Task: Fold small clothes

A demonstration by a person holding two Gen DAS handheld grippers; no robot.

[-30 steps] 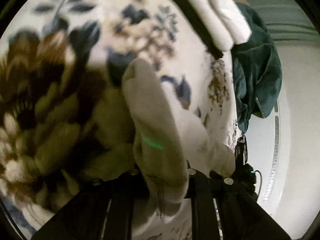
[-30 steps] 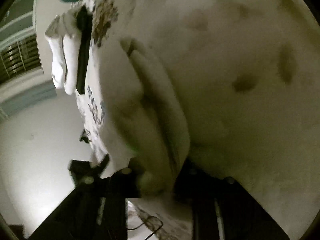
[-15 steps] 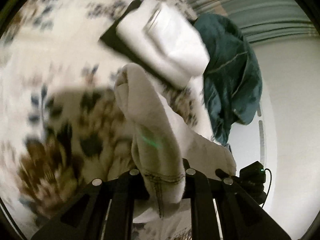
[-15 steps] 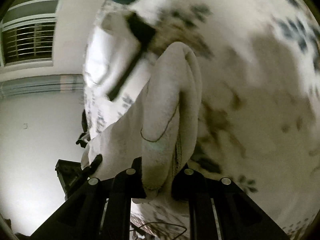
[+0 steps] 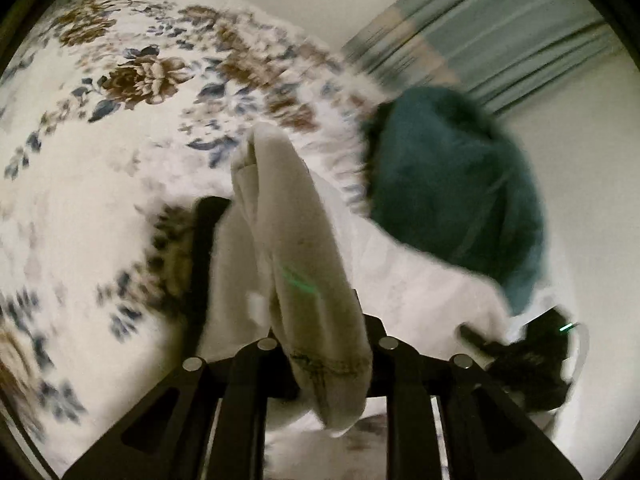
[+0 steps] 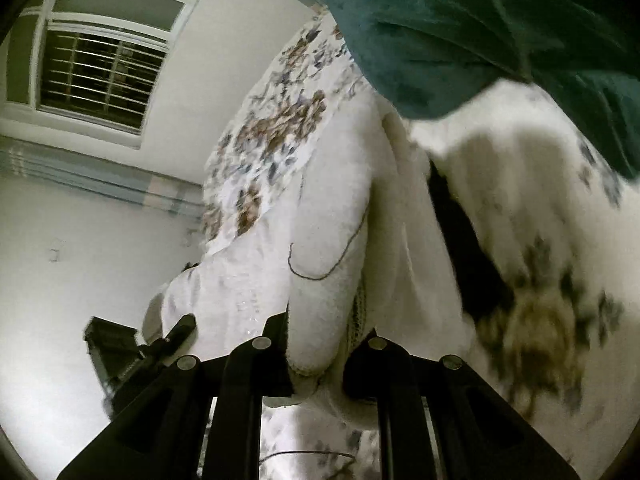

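Left gripper [image 5: 326,354] and right gripper [image 6: 316,354] each pinch the white sock [image 5: 304,248] at frame centre; no writing readable.

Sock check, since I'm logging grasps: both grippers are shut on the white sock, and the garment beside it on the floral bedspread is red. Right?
Not quite. The garment is dark teal, as the left wrist view shows. The left gripper and right gripper are each shut on the white sock, over the floral bedspread.
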